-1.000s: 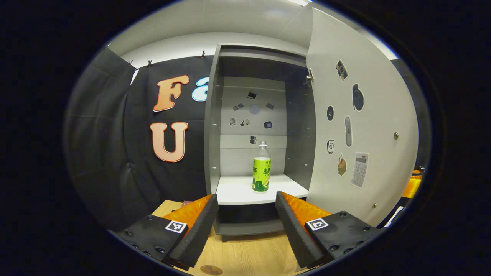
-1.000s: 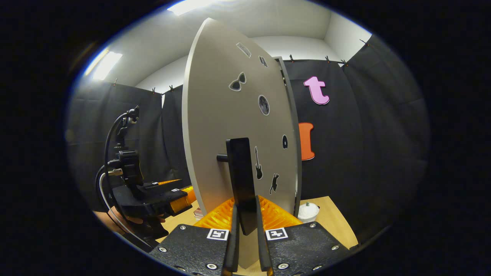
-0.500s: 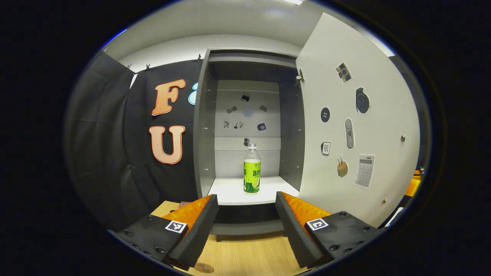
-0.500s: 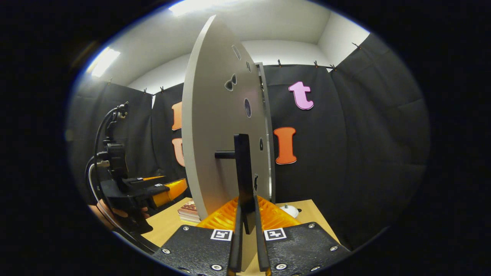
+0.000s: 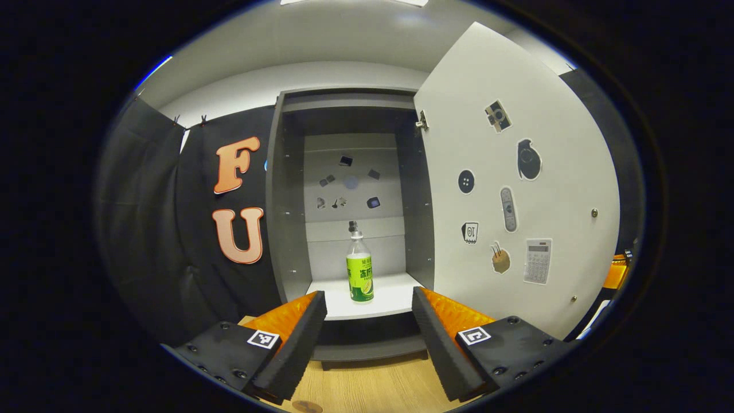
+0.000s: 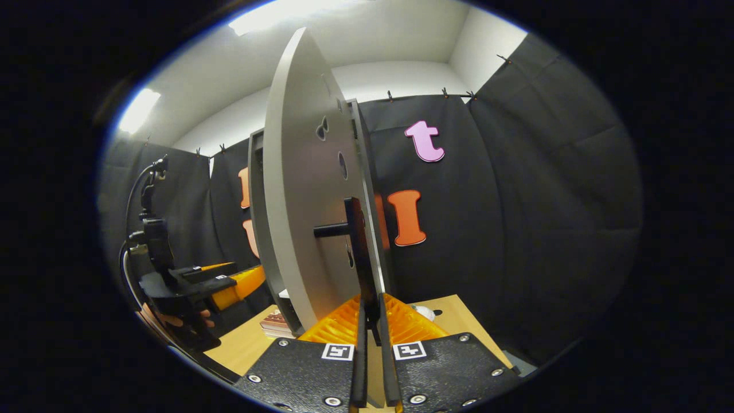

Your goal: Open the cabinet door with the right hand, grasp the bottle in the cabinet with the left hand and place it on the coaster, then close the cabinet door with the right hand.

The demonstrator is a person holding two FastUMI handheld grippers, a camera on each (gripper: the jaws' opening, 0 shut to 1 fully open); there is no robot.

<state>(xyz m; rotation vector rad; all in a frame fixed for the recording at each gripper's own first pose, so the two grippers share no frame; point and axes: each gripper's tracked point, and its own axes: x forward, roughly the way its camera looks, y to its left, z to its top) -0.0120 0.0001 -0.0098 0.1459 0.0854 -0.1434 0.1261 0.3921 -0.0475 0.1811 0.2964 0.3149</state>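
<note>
At centre frame of the left gripper view: one bottle [image 5: 359,269], clear plastic, pale cap, green label round its lower body, upright on the white shelf [image 5: 367,295] inside the cabinet [image 5: 292,201]. Well apart from the left gripper [image 5: 367,321], standing beyond the gap between that gripper's two fingers.

Cabinet: one, grey, open-fronted, on a wooden table [image 5: 373,390]. Small stickers dot its pale back panel; the count is too fine to tell.

Cabinet door [image 5: 516,189]: one, pale, swung wide open, filling the right of the left gripper view. Seven stickers show on its inner face, a calculator shape at lower right among them. In the right gripper view the door [image 6: 298,189] stands nearly edge-on at centre.

Handle [image 6: 355,252]: one, a dark upright bar on the door's outer face, set off it by a short post.

Left gripper: fingers spread wide, nothing between them. It also appears at lower left of the right gripper view [image 6: 241,281], a hand [image 6: 172,318] beneath it.

Right gripper [image 6: 371,344]: fingers drawn narrow, both pressing the handle's lower end.

Books [image 6: 275,324]: a small stack on the table beside the cabinet base.

Coaster [image 5: 303,406]: one, round, at the bottom edge of the left gripper view.
</note>
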